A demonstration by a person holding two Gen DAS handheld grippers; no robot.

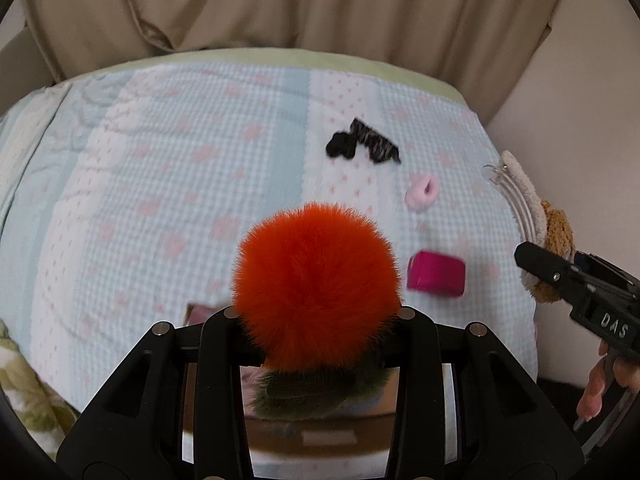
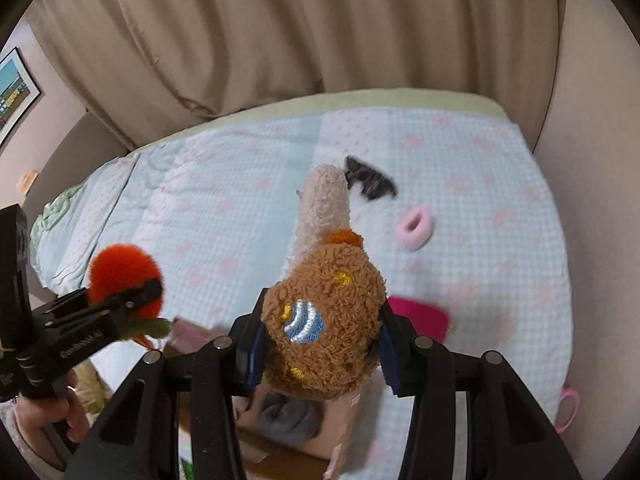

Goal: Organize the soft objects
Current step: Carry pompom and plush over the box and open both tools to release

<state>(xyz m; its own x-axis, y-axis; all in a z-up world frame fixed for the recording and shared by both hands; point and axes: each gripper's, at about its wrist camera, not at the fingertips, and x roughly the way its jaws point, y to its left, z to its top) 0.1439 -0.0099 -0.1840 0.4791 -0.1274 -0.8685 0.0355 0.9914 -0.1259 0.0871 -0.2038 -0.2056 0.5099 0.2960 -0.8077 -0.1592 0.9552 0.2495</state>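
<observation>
Left gripper (image 1: 316,316) clamps orange pompom (image 1: 316,284) | right gripper (image 2: 320,344) grips brown plush (image 2: 324,320) | right view alone: grey item (image 2: 288,416)

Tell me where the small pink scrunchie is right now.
The pink scrunchie lies on the blue checked bedspread, right of centre in both views, between the black hair clip and the magenta box.

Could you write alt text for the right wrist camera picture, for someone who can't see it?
The right gripper clamps a brown plush hair clip above a blue checked bedspread. At left, the left gripper holds an orange pompom; a pink scrunchie lies on the bed.
</observation>
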